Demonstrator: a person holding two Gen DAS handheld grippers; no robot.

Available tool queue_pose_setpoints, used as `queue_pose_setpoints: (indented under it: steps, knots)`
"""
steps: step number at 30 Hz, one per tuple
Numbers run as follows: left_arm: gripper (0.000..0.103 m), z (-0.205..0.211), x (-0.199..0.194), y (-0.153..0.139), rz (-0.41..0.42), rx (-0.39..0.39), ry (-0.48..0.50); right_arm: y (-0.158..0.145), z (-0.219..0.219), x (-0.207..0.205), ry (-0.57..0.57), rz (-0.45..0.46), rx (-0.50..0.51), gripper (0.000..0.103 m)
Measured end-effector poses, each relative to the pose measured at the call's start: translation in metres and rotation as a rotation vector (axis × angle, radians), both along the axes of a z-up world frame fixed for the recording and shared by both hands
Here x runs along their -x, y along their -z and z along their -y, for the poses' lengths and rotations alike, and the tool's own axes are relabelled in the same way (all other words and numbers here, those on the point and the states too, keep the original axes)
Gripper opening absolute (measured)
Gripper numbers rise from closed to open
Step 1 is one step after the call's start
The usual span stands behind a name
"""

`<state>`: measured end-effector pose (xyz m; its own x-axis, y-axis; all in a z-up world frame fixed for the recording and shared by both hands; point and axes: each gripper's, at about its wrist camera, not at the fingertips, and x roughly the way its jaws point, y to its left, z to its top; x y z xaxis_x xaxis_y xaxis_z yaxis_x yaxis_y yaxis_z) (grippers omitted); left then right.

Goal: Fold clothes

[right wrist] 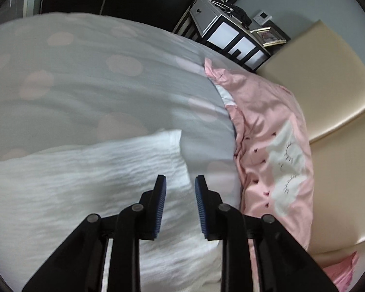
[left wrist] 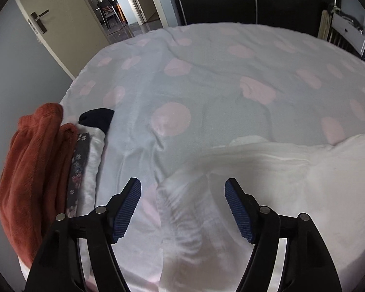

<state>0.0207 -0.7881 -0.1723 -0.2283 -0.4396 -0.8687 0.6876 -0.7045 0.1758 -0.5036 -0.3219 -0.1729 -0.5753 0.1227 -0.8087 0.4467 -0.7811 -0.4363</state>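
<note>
A white crinkled garment [left wrist: 279,170] lies on the bed's grey cover with pink dots [left wrist: 206,73]. My left gripper [left wrist: 183,185] hovers over its blurred left end, jaws wide open, blue pads [left wrist: 130,206] clear of the cloth. In the right wrist view the same white garment [right wrist: 85,182] spreads across the lower left, its far corner near the pink pillow. My right gripper [right wrist: 180,180] stands over its right edge with a narrow gap between the pads; the cloth shows in the gap and the pads do not press on it.
A stack of folded clothes sits at the bed's left edge: an orange fleece [left wrist: 36,170], a grey floral piece [left wrist: 77,170], a dark navy one [left wrist: 97,118]. A pink pillow [right wrist: 275,146] and beige headboard [right wrist: 316,85] bound the right side. A shelf unit [right wrist: 231,39] stands behind.
</note>
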Motion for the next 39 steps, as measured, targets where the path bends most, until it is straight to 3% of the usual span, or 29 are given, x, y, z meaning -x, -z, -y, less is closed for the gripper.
queue_pose_setpoints:
  steps: [4, 10, 17, 20, 23, 27, 30, 36, 37, 39]
  knots:
    - [0.073, -0.048, -0.019, -0.023, -0.107, -0.07, 0.003, -0.025, -0.018, -0.054, -0.025, 0.017, 0.142, 0.024]
    - [0.073, -0.159, -0.024, -0.024, -0.208, -0.198, 0.154, -0.042, -0.033, -0.18, -0.192, 0.049, 0.327, 0.024]
    - [0.073, -0.259, -0.011, -0.012, -0.267, -0.265, 0.263, -0.028, -0.043, -0.323, -0.308, 0.161, 0.527, 0.024]
    - [0.073, -0.286, 0.004, 0.003, -0.262, -0.281, 0.303, -0.008, -0.042, -0.361, -0.308, 0.221, 0.62, 0.024]
    - [0.073, -0.299, 0.022, 0.039, -0.19, -0.304, 0.335, 0.021, -0.034, -0.377, -0.295, 0.297, 0.679, 0.023]
    - [0.073, -0.305, 0.042, 0.089, -0.044, -0.302, 0.335, 0.052, -0.023, -0.374, -0.292, 0.351, 0.643, 0.023]
    - [0.073, -0.3, 0.057, 0.105, -0.01, -0.268, 0.3, 0.07, -0.018, -0.361, -0.246, 0.389, 0.643, 0.024]
    - [0.072, -0.295, 0.081, 0.1, -0.026, -0.112, 0.24, 0.09, 0.0, -0.347, -0.211, 0.399, 0.639, 0.024]
    - [0.069, -0.296, 0.086, 0.097, -0.025, -0.071, 0.236, 0.09, 0.003, -0.347, -0.221, 0.39, 0.632, 0.024]
    - [0.051, -0.298, 0.097, 0.09, -0.026, -0.016, 0.222, 0.09, 0.009, -0.347, -0.241, 0.381, 0.617, 0.024]
